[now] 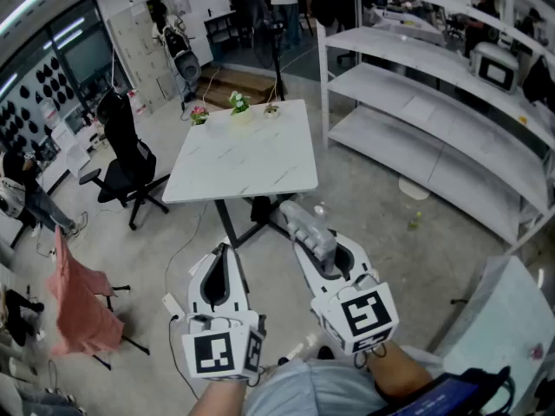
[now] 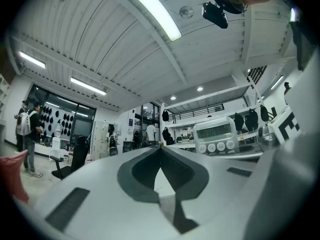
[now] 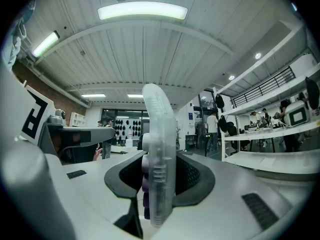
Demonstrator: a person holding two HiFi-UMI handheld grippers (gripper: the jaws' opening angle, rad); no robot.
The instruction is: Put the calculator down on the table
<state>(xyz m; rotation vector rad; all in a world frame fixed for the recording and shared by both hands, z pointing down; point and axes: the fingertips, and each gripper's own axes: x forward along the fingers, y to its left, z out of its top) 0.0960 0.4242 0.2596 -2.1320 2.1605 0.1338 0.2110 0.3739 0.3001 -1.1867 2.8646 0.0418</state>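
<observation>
Jaws of the left gripper (image 1: 224,254) are pressed together with nothing between them; the calculator (image 3: 159,154) is gripped on its edge by the right gripper (image 1: 312,241), in the air; the white tabletop (image 1: 243,159) is seen farther ahead.

The calculator (image 3: 159,134) in my right tongs (image 3: 162,166) has a clear, faintly frosted plastic case, glossy along its rim, with purple keys that look rubbery. Right and left tongs (image 2: 160,148) both wear smooth matt white plastic shells. Their inner pads (image 3: 195,176) are dark grey and matt, dimpled on the right pair. The worktop (image 1: 243,159) shows a smooth white marble-look top with faint grey veins. The floor (image 1: 173,241) reads as bare smooth concrete, the shelves (image 1: 434,146) as white-painted metal, the pink cloth (image 1: 82,306) as soft and matt.
</observation>
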